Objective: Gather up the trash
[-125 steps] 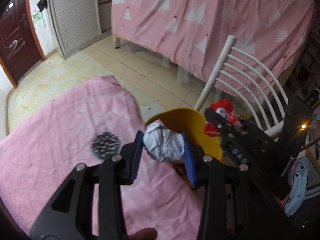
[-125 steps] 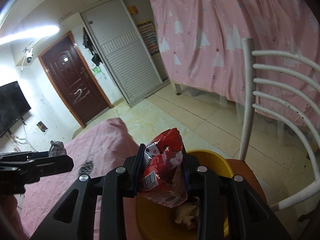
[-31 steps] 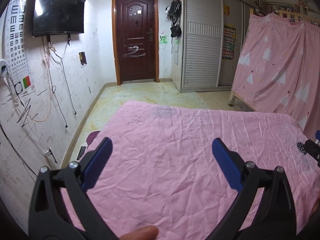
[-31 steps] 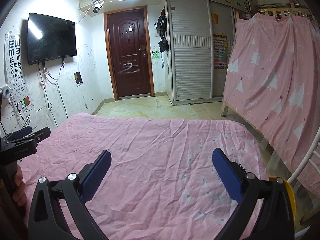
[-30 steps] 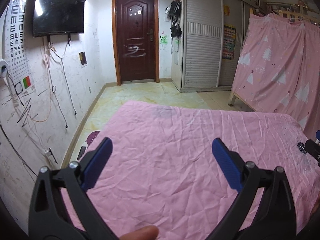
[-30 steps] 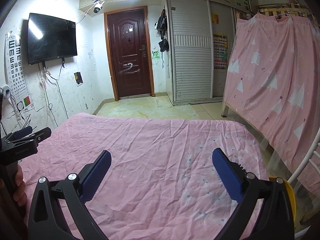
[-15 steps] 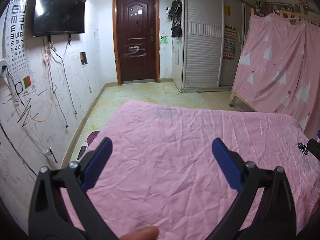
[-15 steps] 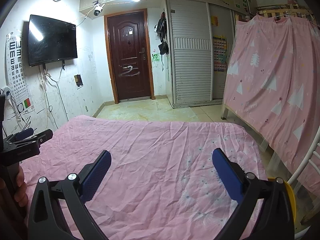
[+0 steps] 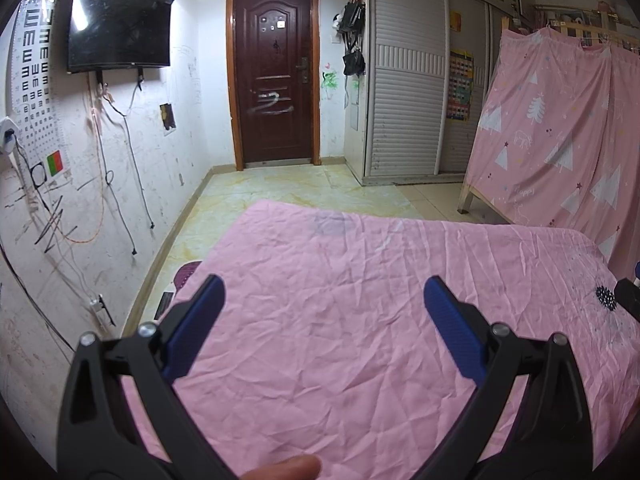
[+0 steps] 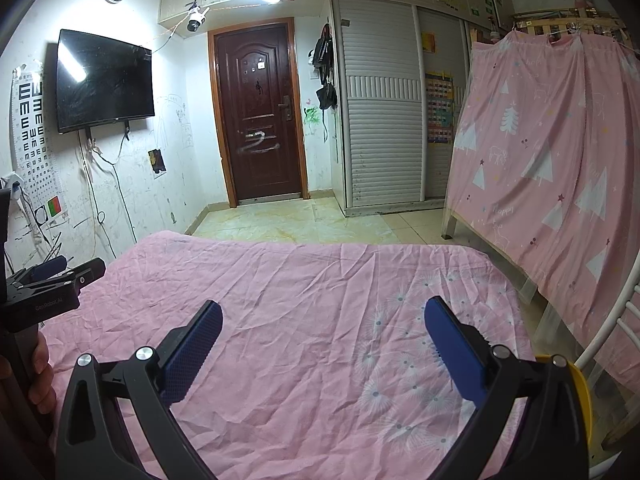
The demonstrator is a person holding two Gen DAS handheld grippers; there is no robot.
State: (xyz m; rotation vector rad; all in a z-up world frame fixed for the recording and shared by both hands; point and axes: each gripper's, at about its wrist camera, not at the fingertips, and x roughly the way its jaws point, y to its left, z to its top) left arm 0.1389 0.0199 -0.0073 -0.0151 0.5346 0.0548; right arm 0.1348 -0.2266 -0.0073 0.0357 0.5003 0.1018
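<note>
Since four seconds back both my grippers have swung away from the yellow bin (image 10: pixel 582 396) and let go: the crumpled paper that was in my left and the red snack wrapper in my right are no longer between the pads. Over the last second the view has hardly shifted.

My left gripper (image 9: pixel 322 300) hangs wide open over the pink sheet (image 9: pixel 360 320), nothing between its blue pads (image 9: pixel 454 332). My right gripper (image 10: pixel 322 324) is spread just as wide and empty. In the right wrist view the left gripper shows at the left edge, a hand (image 10: pixel 40 376) around its grip.

I see no trash on the sheet in either view. Only the bin's rim peeks out behind my right gripper's right finger, beside the white chair (image 10: pixel 612 320); I cannot see inside it. Ahead are the brown door (image 9: pixel 274 84) and wall television (image 9: pixel 116 24).
</note>
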